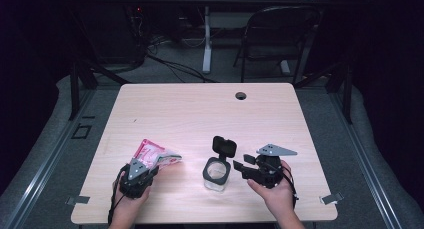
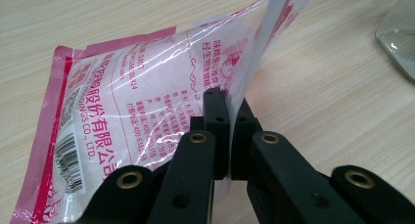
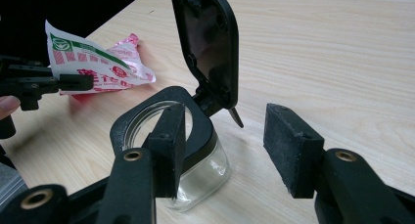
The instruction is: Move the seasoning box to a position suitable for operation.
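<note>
A pink and white plastic bag (image 1: 152, 153) with printed writing lies at the front left of the table. My left gripper (image 1: 159, 162) is shut on its thin edge. In the left gripper view the jaws (image 2: 226, 126) pinch the clear film of the bag (image 2: 132, 101), and that edge lifts off the wood. A small glass jar (image 1: 216, 175) stands at front centre with its black hinged lid (image 1: 224, 145) flipped up. My right gripper (image 1: 243, 162) stands open just right of the jar. In the right gripper view the jar (image 3: 198, 177) sits behind one jaw and the other pad is clear of it.
The wooden table (image 1: 200, 114) has a round cable hole (image 1: 241, 95) near its far edge. A folding chair (image 1: 280, 34) and cables stand on the floor beyond it. Metal clips (image 1: 332, 199) sit at the front corners.
</note>
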### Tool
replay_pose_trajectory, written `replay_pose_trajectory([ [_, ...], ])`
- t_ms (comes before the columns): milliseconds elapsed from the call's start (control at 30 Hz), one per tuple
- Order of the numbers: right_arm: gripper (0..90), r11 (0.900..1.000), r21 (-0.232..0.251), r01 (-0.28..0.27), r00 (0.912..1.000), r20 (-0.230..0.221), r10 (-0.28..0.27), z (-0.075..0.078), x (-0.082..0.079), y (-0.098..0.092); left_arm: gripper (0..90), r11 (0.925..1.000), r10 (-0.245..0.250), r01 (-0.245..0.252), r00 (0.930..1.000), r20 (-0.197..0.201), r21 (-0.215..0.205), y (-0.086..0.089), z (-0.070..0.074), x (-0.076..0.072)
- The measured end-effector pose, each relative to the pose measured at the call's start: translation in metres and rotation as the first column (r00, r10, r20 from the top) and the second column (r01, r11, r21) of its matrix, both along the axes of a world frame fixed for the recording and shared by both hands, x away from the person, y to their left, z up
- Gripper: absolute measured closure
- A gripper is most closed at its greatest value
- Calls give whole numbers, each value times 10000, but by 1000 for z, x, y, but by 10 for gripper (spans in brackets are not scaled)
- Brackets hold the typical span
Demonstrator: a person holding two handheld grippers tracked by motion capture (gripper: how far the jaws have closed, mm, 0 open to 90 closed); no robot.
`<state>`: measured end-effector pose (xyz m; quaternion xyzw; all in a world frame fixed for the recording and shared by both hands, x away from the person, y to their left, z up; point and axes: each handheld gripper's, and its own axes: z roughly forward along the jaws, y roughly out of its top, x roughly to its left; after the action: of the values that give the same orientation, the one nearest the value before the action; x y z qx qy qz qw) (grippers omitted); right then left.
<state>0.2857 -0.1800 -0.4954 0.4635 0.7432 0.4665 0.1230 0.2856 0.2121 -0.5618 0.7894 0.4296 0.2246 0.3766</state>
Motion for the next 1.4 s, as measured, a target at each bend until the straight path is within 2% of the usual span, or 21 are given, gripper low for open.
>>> replay_pose_trajectory([
  [267, 507, 10000, -47, 5, 10000, -60, -6, 0, 0, -2, 899, 9999, 66, -66, 10000, 49, -85, 10, 13, 0],
  [500, 507, 9999, 61, 96, 10000, -8, -96, 0, 0, -3, 899, 9990, 278, -268, 9992, 297, -354, 22, 27, 0],
  [800, 507, 9998, 122, 145, 9999, -20, -145, -1, 1, -4, 900, 9999, 39, -39, 10000, 1, -121, 18, 38, 6],
  [1167, 506, 10000, 45, 80, 9999, -127, -80, -1, 2, -6, 900, 9980, -304, 344, 9967, -759, 525, 17, 53, 14],
  [1267, 506, 9999, -94, -57, 9993, -370, 53, -1, 4, -6, 900, 9969, -339, 395, 9960, -825, 675, 19, 57, 15],
  [1333, 506, 9989, -384, -283, 9968, -761, 254, -1, 6, -6, 900, 9967, -315, 371, 9965, -773, 720, 20, 60, 16],
  [1400, 507, 9985, -410, -358, 9942, -1030, 314, -3, 7, -5, 900, 9967, -303, 353, 9971, -692, 726, 22, 63, 17],
])
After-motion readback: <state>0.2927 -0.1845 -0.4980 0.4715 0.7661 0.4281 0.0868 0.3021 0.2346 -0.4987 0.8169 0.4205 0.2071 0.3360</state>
